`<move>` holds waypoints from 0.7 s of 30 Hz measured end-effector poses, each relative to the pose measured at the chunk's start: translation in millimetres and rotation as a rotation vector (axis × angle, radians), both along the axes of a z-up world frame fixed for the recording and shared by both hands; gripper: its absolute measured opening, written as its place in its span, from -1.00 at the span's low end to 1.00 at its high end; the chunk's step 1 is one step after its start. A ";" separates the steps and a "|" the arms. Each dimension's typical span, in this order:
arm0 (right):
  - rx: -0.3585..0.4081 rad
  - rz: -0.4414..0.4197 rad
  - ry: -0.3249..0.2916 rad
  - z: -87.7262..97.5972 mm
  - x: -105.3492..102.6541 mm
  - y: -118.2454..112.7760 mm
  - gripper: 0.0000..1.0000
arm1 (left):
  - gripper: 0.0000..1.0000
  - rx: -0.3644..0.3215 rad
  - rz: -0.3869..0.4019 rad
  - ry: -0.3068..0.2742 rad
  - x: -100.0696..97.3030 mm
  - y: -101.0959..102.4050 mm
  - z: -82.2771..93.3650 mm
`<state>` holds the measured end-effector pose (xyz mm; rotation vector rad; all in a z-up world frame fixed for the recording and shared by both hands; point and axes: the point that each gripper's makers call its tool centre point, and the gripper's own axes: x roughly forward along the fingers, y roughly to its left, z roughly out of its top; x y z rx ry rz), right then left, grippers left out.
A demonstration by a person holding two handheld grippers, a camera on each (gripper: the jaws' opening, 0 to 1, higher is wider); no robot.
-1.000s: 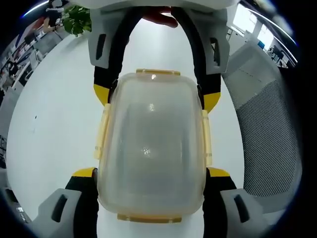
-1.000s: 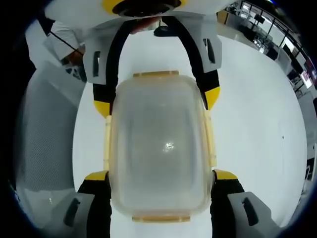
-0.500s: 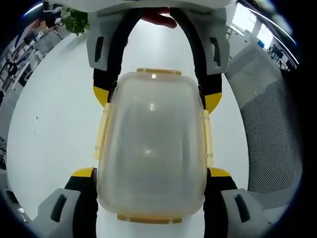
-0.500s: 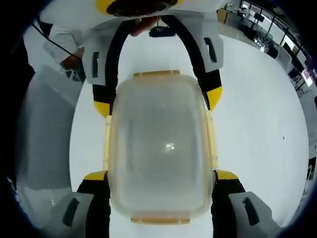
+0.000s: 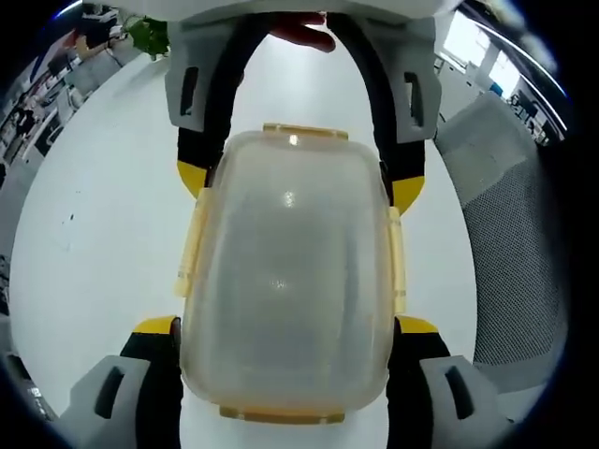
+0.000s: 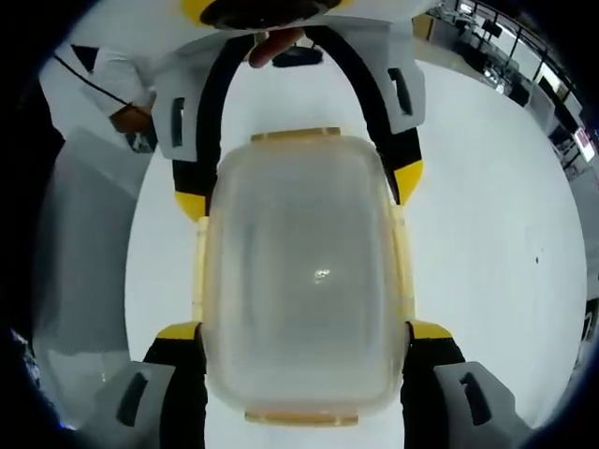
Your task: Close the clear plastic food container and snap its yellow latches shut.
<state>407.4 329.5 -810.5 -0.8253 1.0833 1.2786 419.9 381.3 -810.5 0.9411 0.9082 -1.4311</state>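
While both claws face each other across a white desk (image 5: 94, 234), a clear plastic food container (image 5: 285, 281) sits between them with its lid already resting on top. In the left gripper view, the left claw (image 5: 285, 329) straddles the near end of the container, one yellow-tipped jaw on each long side, and the right claw (image 5: 299, 182) straddles the far end the same way. In the right gripper view the arrangement mirrors: the right claw (image 6: 304, 329) is near and the left claw (image 6: 299, 187) is far. All four jaw tips lie against or just beside the container walls, so each claw appears clenched on the container, though how firmly it presses cannot be told. Pale yellow latches (image 5: 192, 245) run along both long sides, with shorter ones at the two ends (image 6: 299, 418); whether any has clicked home is not clear. The likely risks: squeezing the thin walls could bow them and pop the lid off its seat; uneven pressure from the two claws could twist or skid the container on the smooth desk; a jaw tip could slip off a latch and leave it half shut. A grey mesh chair (image 5: 515, 243) stands beside the desk.
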 end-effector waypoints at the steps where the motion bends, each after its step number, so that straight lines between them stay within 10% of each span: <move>1: 0.002 0.001 0.000 0.1 0.1 0.0 0.75 | 0.84 0.001 0.001 0.003 0.8 -0.1 -0.4; 21: 0.020 -0.020 -0.021 0.6 28.6 -6.6 0.76 | 0.85 0.031 0.003 -0.022 30.3 -6.6 -1.6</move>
